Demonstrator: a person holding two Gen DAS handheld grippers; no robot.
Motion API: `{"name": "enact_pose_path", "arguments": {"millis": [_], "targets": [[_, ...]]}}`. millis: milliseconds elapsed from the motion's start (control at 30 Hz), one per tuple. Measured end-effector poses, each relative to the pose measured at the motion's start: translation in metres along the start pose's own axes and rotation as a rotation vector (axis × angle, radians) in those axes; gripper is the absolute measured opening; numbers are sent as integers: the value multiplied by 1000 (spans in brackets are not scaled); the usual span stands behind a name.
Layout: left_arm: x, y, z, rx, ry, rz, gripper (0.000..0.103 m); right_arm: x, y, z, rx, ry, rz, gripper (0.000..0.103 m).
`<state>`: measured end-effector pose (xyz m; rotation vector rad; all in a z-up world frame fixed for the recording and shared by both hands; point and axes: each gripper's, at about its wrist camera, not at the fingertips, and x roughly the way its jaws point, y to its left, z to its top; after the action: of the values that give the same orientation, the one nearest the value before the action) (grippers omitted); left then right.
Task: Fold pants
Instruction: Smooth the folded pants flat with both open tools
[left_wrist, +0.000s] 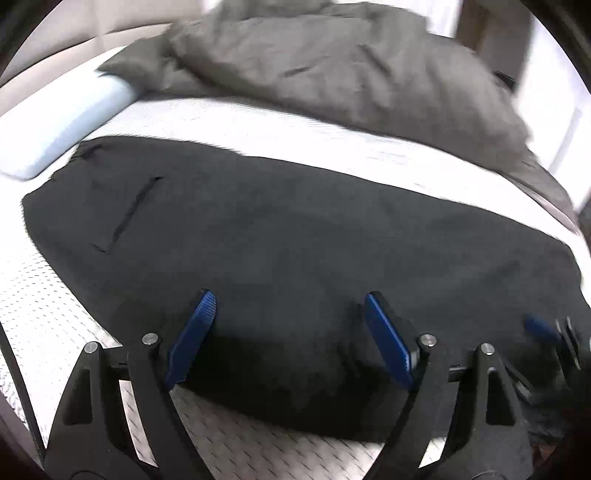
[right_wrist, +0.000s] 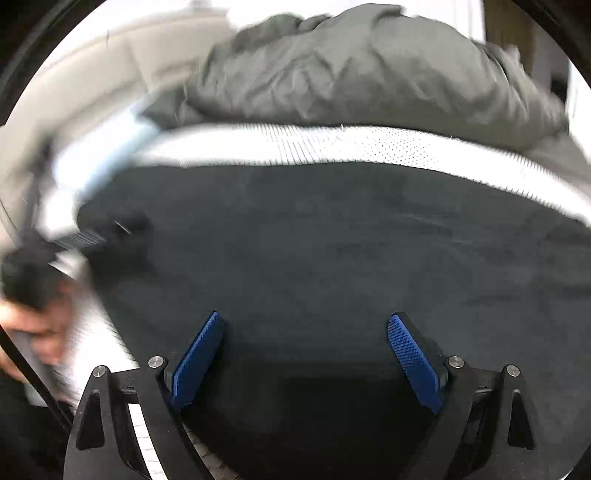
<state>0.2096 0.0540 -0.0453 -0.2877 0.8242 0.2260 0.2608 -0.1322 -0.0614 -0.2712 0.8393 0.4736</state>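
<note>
Black pants (left_wrist: 295, 229) lie flat across a white mattress (left_wrist: 48, 306), with a pocket slit (left_wrist: 135, 210) showing towards their left end. My left gripper (left_wrist: 289, 299) hovers over their near edge, its blue pads (left_wrist: 195, 332) spread wide with only flat cloth below. At the right edge of this view, a blurred blue pad of my right gripper (left_wrist: 543, 326) is above the same cloth. In the right wrist view the pants (right_wrist: 332, 240) fill the middle, and my right gripper (right_wrist: 306, 317) stands open over them, holding nothing. A blurred hand (right_wrist: 33, 332) shows at the left.
A crumpled grey duvet (left_wrist: 351, 70) is heaped along the far side of the mattress, also visible as the duvet (right_wrist: 369, 70) in the right wrist view. A pale blue pillow (left_wrist: 62, 125) lies at the far left beside the pants. A beige wall or headboard (right_wrist: 92, 66) stands behind.
</note>
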Motion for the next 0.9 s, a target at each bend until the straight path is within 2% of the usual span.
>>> {"name": "enact_pose_path", "arguments": {"millis": [33, 100, 167, 200, 300, 433, 500, 533, 600, 633, 700, 800, 867, 900], "targets": [[-3, -9, -6, 29, 4, -12, 81, 1, 5, -3, -58, -11, -83, 92], [-3, -26, -19, 117, 30, -41, 81, -4, -4, -10, -90, -17, -145, 92], [4, -40, -29, 224, 44, 26, 83, -13, -24, -18, -69, -10, -178, 92], [5, -43, -31, 241, 44, 37, 83, -18, -42, -22, -56, -7, -207, 92], [7, -38, -29, 214, 61, 18, 84, -36, -103, -41, 32, 13, -298, 92], [13, -29, -24, 189, 71, 31, 86, -57, -185, -66, 260, 12, -396, 90], [10, -25, -24, 175, 71, 46, 86, -69, -203, -75, 342, -31, -296, 90], [11, -23, -22, 169, 69, 50, 86, -72, -204, -75, 347, -46, -291, 90], [3, -23, -22, 144, 47, 39, 86, -70, -191, -71, 311, -31, -361, 91], [-2, -25, -21, 134, 28, 1, 86, -69, -180, -67, 284, -29, -377, 91], [-13, -33, -19, 136, -5, -82, 86, -73, -157, -60, 212, -77, -259, 91], [-9, -52, -13, 179, -4, -124, 86, -78, -117, -43, 152, -145, -56, 92], [8, -62, -6, 196, 51, -138, 86, -66, -95, -26, 132, -125, 42, 93], [23, -65, -2, 188, 108, -140, 86, -55, -87, -17, 126, -95, 81, 93]]}}
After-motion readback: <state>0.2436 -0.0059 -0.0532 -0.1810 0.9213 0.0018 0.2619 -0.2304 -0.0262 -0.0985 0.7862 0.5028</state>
